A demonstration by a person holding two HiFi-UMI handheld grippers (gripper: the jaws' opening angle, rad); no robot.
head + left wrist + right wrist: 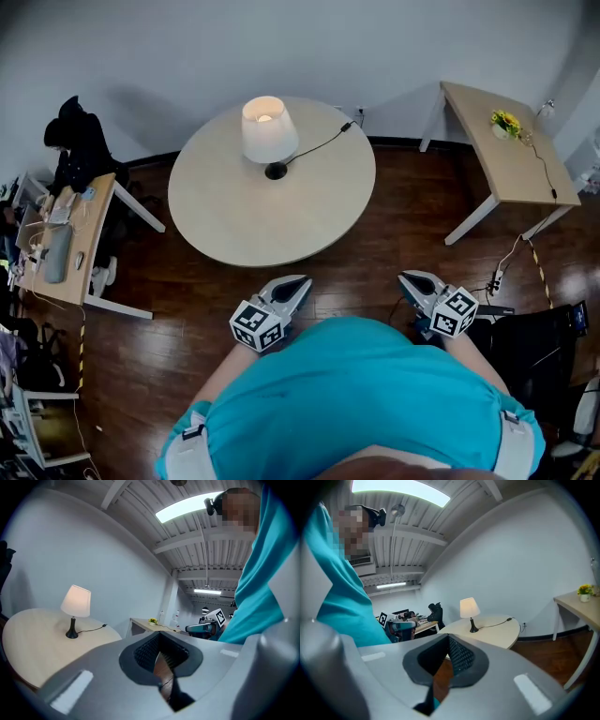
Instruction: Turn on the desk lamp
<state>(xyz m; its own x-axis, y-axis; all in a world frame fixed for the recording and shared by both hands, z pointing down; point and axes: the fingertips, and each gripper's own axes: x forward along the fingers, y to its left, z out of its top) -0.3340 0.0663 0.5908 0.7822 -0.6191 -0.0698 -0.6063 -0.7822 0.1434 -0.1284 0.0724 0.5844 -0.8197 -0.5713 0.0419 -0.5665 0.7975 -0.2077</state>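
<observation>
The desk lamp (269, 131) stands at the far side of the round pale table (253, 220), its white shade glowing with light. Its black cord (319, 145) runs right across the tabletop to the edge. Both grippers are held low by the person's body, short of the table's near edge. My left gripper (298, 281) is shut and holds nothing; the lamp (75, 603) shows far off at the upper left of its view. My right gripper (405, 277) is shut too, with nothing in it, and the lamp (469, 607) lies well beyond its jaws.
A rectangular wooden desk (511, 164) with yellow flowers (506, 122) stands at the back right. At the left, a cluttered desk (66, 248) sits beside a chair draped with a dark coat (80, 141). A black chair (534, 347) and floor cables (497, 277) are at the right.
</observation>
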